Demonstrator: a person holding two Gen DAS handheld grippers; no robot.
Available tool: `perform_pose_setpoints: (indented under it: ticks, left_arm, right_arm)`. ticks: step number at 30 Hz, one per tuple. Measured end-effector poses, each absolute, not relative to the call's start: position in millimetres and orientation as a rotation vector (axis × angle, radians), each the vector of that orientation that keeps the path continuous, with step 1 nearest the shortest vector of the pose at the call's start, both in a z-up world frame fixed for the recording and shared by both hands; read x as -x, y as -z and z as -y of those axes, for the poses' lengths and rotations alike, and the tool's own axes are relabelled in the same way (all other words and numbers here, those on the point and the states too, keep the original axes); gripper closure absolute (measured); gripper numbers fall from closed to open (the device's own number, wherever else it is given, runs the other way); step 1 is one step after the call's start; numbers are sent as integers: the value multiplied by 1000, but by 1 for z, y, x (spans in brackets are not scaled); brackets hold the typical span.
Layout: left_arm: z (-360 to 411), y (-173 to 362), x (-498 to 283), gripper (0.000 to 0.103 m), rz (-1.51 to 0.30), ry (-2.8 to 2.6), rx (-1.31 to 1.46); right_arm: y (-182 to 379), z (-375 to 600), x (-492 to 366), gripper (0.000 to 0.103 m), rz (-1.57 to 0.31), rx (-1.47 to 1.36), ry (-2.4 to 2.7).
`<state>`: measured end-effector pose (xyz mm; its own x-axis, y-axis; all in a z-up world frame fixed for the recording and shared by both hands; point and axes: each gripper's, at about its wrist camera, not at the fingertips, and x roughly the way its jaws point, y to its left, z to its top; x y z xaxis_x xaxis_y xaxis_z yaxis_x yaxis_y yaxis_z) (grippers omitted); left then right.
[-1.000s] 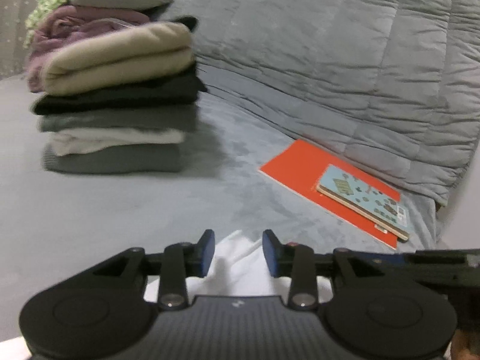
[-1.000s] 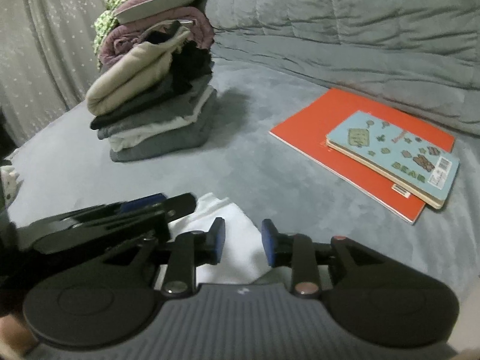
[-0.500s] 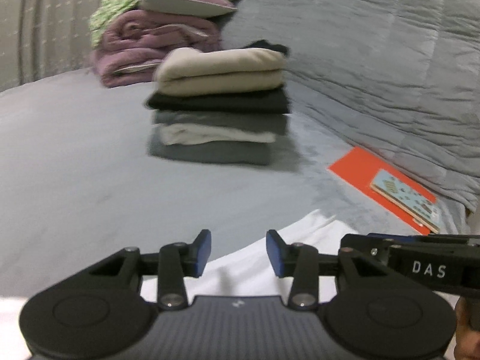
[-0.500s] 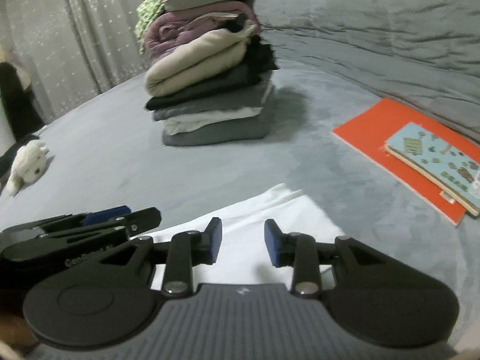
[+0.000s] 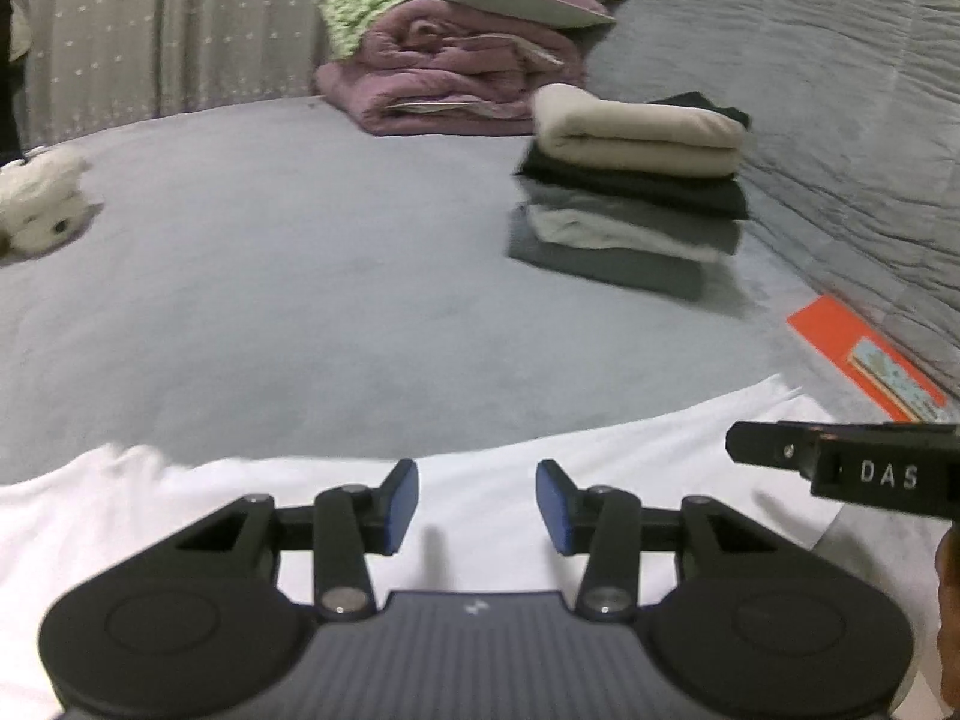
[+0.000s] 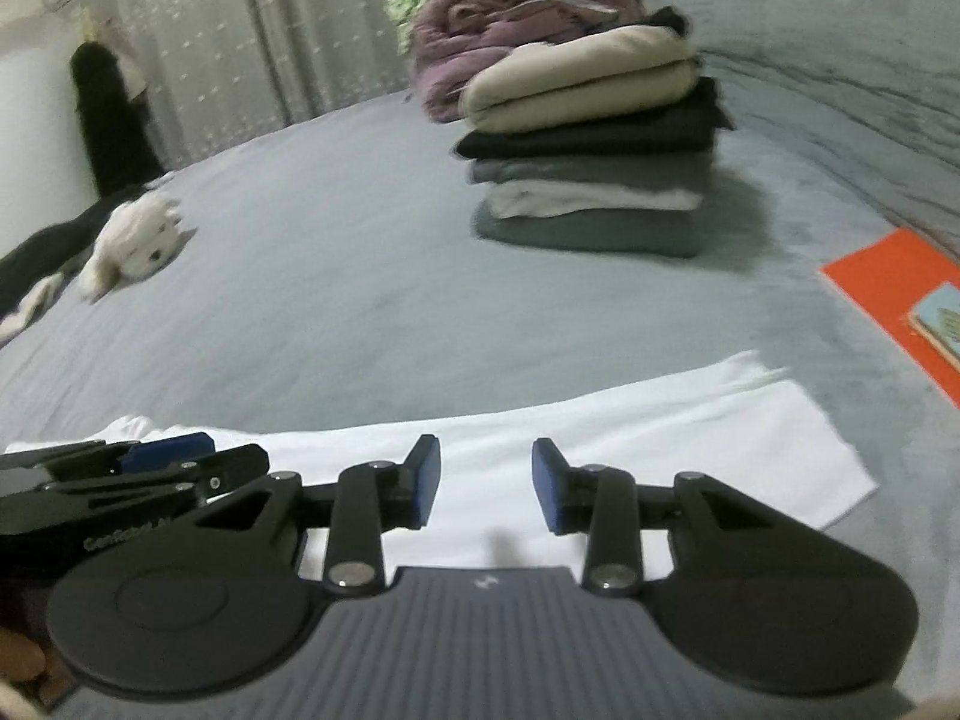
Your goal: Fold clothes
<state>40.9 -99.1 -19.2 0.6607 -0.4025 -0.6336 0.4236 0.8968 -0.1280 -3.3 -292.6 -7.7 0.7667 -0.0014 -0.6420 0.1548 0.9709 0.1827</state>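
A white garment [image 5: 180, 510] lies flat on the grey bed as a long folded strip, and its right end [image 6: 750, 438] shows a square corner. My left gripper [image 5: 477, 477] hovers over the strip's near part with its jaws apart and nothing between them. My right gripper [image 6: 485, 450] hangs beside it over the same cloth, also open and empty. Each gripper shows in the other's view: the right one [image 5: 840, 468] at the right edge, the left one [image 6: 150, 462] at the lower left. Farther back stands a stack of folded clothes [image 5: 636, 192] [image 6: 594, 180], beige on top.
Behind the stack is a pile of purple bedding [image 5: 456, 78] with a pillow and green cloth. An orange folder [image 6: 888, 282] with a book on it lies at the right by the grey quilt [image 5: 810, 60]. A white plush toy [image 6: 138, 240] sits at the left. A curtain hangs behind.
Both grippers swung leftward across the bed, so the stack and the orange folder slid right in view. Much more of the white garment shows now. Both pairs of jaws stand a little wider.
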Motion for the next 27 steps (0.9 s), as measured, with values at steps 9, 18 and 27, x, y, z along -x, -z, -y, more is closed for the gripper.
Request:
perform_pose_setpoints:
  ticks: [9,18,27]
  left_arm:
    - [24,19,-31,58,-717,363,23]
    - [-43,20,-25,57,-727,245,77]
    - [-130,16,-1,57,-672,99,177]
  right_arm:
    - [11,236,-14,64,-722,-140,-24]
    - [16,186,-30,63,-755,-72,-123]
    - [19,146,-23,63,-744,4,-336]
